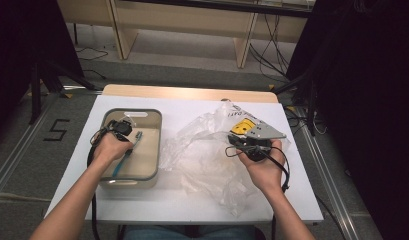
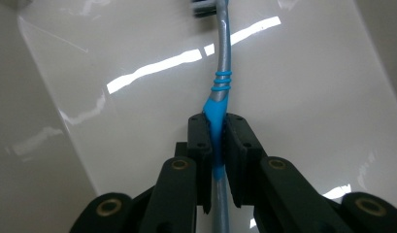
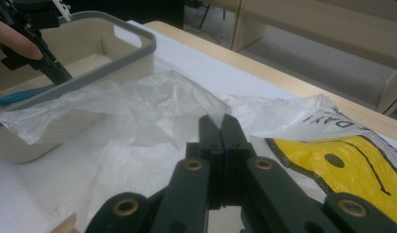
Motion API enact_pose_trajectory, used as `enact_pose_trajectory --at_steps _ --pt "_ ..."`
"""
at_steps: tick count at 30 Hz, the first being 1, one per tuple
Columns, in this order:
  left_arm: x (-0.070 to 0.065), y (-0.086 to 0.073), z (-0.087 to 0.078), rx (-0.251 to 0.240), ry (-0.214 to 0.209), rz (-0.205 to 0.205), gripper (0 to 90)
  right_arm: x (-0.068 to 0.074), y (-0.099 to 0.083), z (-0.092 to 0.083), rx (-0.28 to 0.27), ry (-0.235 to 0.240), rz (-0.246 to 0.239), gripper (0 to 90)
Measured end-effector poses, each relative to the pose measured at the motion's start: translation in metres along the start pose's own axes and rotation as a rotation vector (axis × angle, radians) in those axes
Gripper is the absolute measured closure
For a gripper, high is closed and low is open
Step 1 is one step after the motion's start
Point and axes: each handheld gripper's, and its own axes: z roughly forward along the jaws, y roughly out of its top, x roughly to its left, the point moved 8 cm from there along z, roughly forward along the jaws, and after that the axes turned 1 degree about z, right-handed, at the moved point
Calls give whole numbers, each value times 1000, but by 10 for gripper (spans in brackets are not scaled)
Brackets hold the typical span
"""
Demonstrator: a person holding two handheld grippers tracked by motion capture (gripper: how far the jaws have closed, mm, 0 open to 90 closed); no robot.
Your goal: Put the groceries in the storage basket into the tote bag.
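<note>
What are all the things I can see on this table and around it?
Blue and silver toothbrush: one, inside the bin, pinched at its blue grip.
Beige plastic bin with grey rim: one, on the table's left side.
Clear crumpled plastic bag with a yellow smiley print: one, right of the bin, spread over the table.
White table with wooden far edge: one, in the middle.
Black cables: several, on the floor beyond the table.
Left gripper: one, black, in the bin, fingers shut on the toothbrush.
Right gripper: one, black, fingers shut, pinching the bag's film.
</note>
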Motion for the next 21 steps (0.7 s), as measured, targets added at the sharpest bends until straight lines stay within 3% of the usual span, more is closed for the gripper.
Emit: enact_pose_trajectory --at_steps 21 --pt "1 7 -17 -128 -9 -6 815 0 0 0 1 1 1 900"
